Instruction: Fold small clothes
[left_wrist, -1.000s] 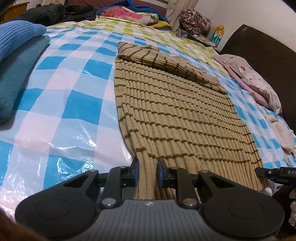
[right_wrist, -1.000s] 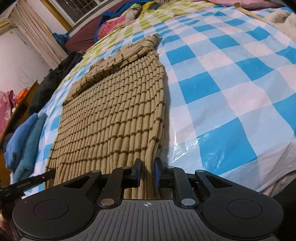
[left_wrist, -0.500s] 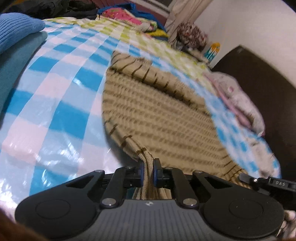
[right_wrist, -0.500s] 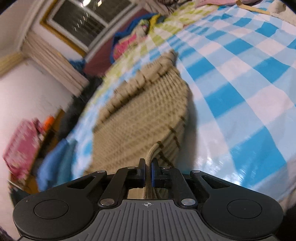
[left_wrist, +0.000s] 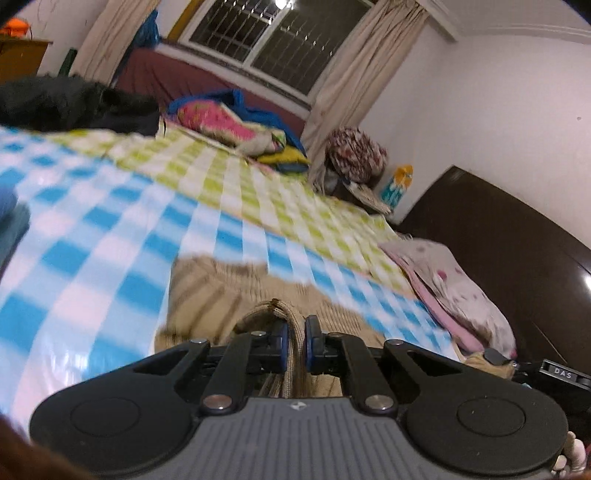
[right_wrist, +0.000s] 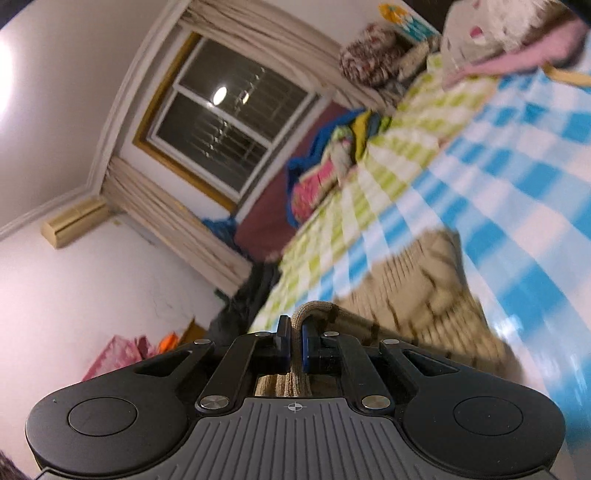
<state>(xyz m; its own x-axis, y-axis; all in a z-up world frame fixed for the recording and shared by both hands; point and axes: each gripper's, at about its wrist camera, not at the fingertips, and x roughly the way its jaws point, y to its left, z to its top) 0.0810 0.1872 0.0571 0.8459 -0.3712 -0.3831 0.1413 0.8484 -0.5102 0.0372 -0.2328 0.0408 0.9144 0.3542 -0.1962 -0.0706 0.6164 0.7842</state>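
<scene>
- Left wrist view: the left gripper (left_wrist: 294, 345) is clenched on a bunched edge of the tan striped sweater (left_wrist: 207, 291), the knit pinched between its blue pads (left_wrist: 282, 345) and rising in a small hump just ahead of them. The rest of the sweater lies blurred on the bed (left_wrist: 92, 236), over the blue-and-white checked sheet. Beyond it are a green checked sheet (left_wrist: 258, 184), a pile of pink and blue bedding (left_wrist: 229, 118) under the window (left_wrist: 258, 40), and a dark headboard (left_wrist: 498, 229) at right.
- Right wrist view: the right gripper (right_wrist: 294, 349) is tilted and likewise clamped on a fold of the same sweater (right_wrist: 424, 295), which trails away to the right across the bed (right_wrist: 535, 184). An air conditioner (right_wrist: 74, 221) hangs on the wall.
</scene>
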